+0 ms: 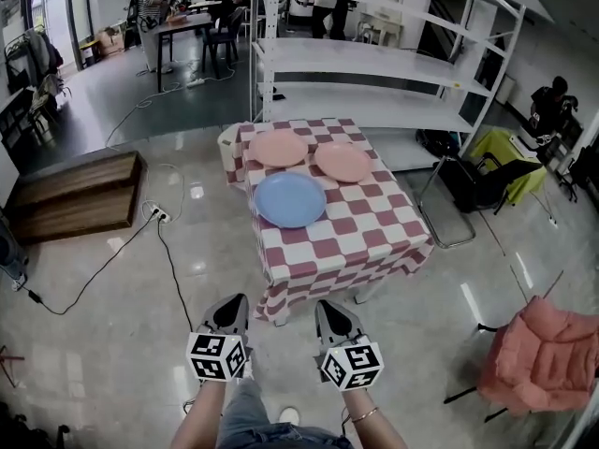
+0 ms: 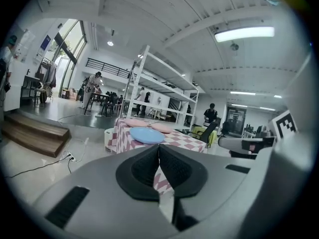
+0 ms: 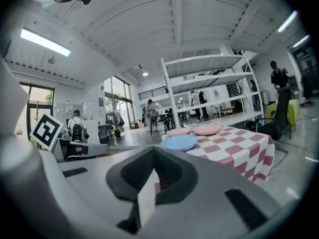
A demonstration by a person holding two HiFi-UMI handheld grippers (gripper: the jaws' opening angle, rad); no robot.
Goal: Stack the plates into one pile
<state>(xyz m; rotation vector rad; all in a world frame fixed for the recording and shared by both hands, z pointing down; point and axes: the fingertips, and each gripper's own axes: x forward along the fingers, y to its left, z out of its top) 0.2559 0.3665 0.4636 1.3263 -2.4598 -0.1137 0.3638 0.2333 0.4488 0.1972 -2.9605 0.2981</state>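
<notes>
A blue plate (image 1: 290, 199) lies on the checked table (image 1: 374, 241), left of the table's middle. Just behind it, along the table's far edge, the left-hand pink plate (image 1: 278, 148) and the right-hand pink plate (image 1: 343, 162) sit side by side, perhaps touching. Well short of the table's near edge, the left gripper (image 1: 235, 301) and right gripper (image 1: 327, 307) hang over the floor (image 1: 140, 325), jaws closed and empty.

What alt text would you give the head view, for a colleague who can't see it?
Three unstacked plates lie on a checked tablecloth: a blue plate nearest, a left pink plate and a right pink plate behind it. The left gripper and right gripper, both shut and empty, are held short of the tablecloth, with white shelving beyond.
</notes>
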